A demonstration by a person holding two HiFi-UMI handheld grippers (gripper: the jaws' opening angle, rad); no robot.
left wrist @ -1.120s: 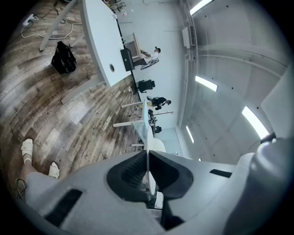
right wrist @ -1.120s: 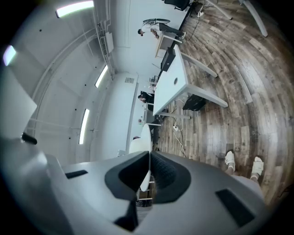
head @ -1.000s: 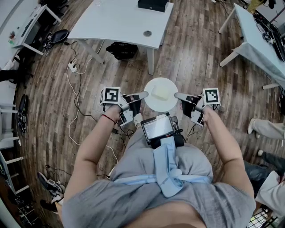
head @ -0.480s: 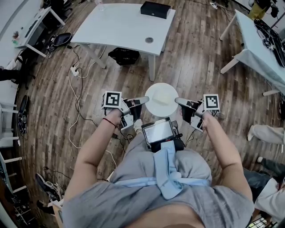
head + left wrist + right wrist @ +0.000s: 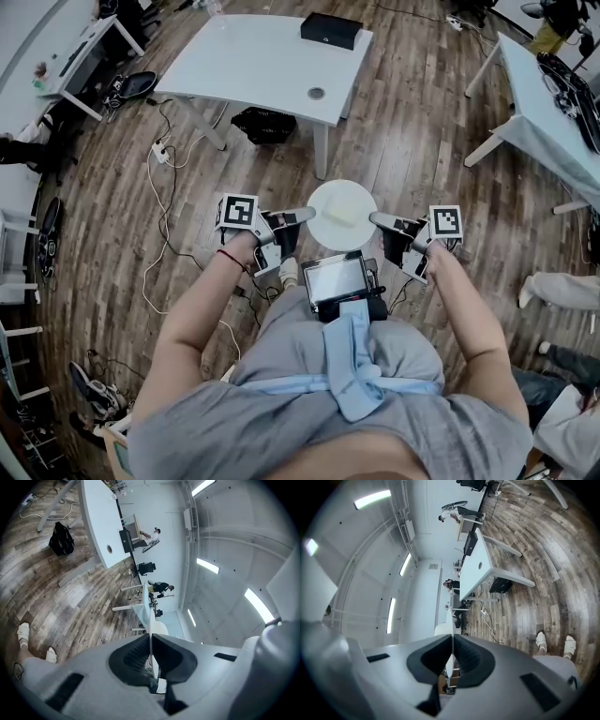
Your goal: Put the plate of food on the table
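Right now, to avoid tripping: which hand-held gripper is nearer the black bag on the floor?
Left. The left hand-held gripper holds the plate rim nearest the black bag; the right hand-held gripper holds the opposite rim.

We read this as an open office or lab: white desks (image 5: 253, 66), wood-plank floor (image 5: 412, 131), loose cables (image 5: 150, 202), a monitor (image 5: 125, 541), ceiling strip lights (image 5: 207, 566).

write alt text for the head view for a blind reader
Seen from above, a person holds a white plate with pale food, its rim pinched on opposite sides by the left claw and right claw. A white table with a black box stands ahead across the wooden floor.
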